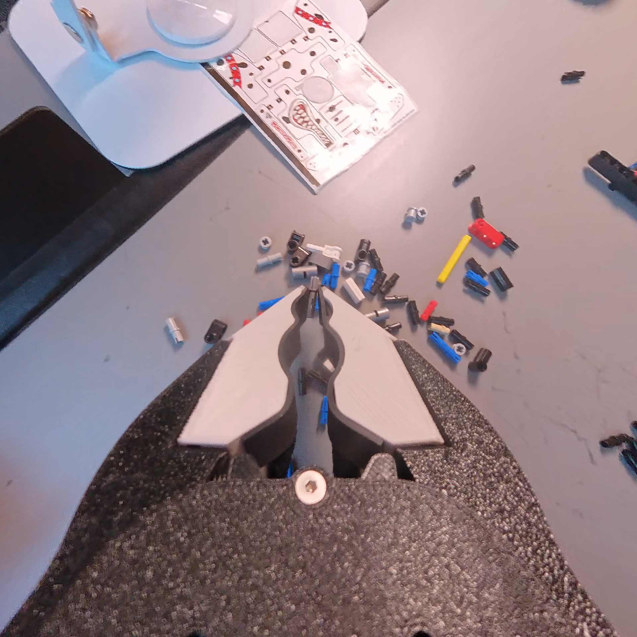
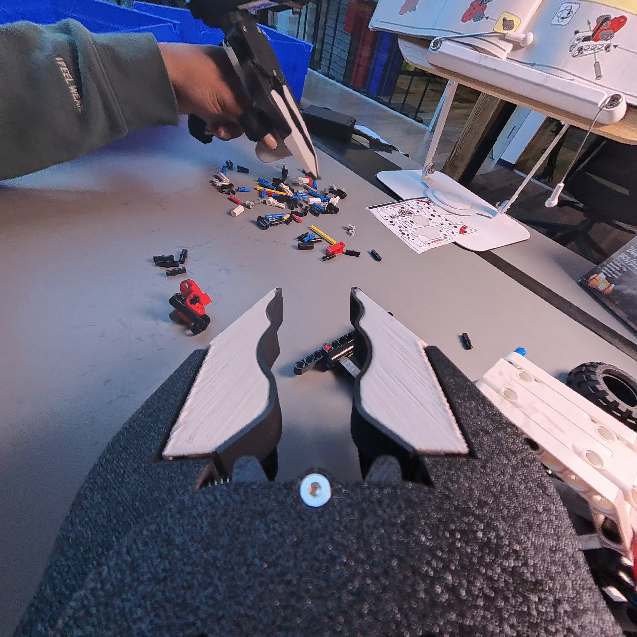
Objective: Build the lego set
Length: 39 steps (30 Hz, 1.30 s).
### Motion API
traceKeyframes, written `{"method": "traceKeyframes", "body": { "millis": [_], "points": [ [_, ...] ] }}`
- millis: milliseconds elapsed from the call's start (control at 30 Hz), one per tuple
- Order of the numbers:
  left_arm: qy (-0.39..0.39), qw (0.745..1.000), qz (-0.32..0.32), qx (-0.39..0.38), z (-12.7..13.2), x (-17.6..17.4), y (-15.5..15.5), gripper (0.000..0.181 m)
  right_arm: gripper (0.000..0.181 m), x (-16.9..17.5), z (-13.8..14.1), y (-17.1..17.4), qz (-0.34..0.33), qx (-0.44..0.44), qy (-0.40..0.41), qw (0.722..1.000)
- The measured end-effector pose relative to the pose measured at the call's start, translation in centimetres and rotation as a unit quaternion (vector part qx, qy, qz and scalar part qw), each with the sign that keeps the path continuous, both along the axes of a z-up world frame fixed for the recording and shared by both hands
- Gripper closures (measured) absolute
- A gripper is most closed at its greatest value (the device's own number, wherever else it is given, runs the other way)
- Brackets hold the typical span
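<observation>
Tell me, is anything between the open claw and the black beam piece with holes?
Nothing visible blocks it. The right claw is open, and the black beam piece with holes lies on the grey table between its fingers.

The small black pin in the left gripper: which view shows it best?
The left wrist view: the black pin sits close up, pinched at the tips of the left gripper. In the right wrist view that gripper is far off above the parts pile, and the pin cannot be made out.

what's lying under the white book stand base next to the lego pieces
A sticker sheet lies with one end tucked beneath the white stand base, the rest spread on the grey table. How far it reaches underneath, or whether anything else is there, is hidden.
</observation>
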State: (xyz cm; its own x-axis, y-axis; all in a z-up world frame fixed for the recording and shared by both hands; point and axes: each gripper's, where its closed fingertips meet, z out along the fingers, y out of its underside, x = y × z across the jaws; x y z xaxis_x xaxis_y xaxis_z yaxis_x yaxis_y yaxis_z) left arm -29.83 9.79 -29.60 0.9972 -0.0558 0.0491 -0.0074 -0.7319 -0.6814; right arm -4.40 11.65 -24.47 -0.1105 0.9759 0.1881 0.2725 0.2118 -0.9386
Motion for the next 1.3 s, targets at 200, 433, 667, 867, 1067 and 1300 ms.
{"method": "traceKeyframes", "body": {
  "millis": [200, 433, 667, 867, 1067, 1300],
  "points": [
    [-0.002, 0.998, -0.035, -0.06, -1.5, 1.4, -1.8, 0.175, 0.142, 0.0, -0.1, -0.3, 0.005, 0.007, -0.002, 1.0],
    [0.021, 0.999, -0.01, -0.047, -0.7, 0.7, -1.4, 0.159, 0.142, 0.0, -0.1, -0.2, 0.005, 0.003, -0.003, 1.0],
    [0.016, 0.998, -0.041, -0.039, -1.3, 2.0, -0.4, 0.156, 0.142, 0.0, -0.1, -0.4, 0.009, 0.006, -0.003, 1.0],
    [0.037, 0.998, -0.035, -0.049, -1.7, 1.1, -0.7, 0.179, 0.142, 0.0, -0.1, -0.4, 0.009, 0.004, -0.003, 1.0],
    [0.053, 0.998, -0.004, -0.038, -0.5, -0.2, -1.2, 0.173, 0.142, 0.1, -0.1, -0.4, 0.01, 0.004, -0.003, 1.0],
    [-0.005, 0.988, -0.125, -0.095, -0.3, 5.0, -4.9, 0.168, 0.142, 0.1, 0.0, -0.3, 0.009, -0.004, -0.001, 1.0]
  ]
}}
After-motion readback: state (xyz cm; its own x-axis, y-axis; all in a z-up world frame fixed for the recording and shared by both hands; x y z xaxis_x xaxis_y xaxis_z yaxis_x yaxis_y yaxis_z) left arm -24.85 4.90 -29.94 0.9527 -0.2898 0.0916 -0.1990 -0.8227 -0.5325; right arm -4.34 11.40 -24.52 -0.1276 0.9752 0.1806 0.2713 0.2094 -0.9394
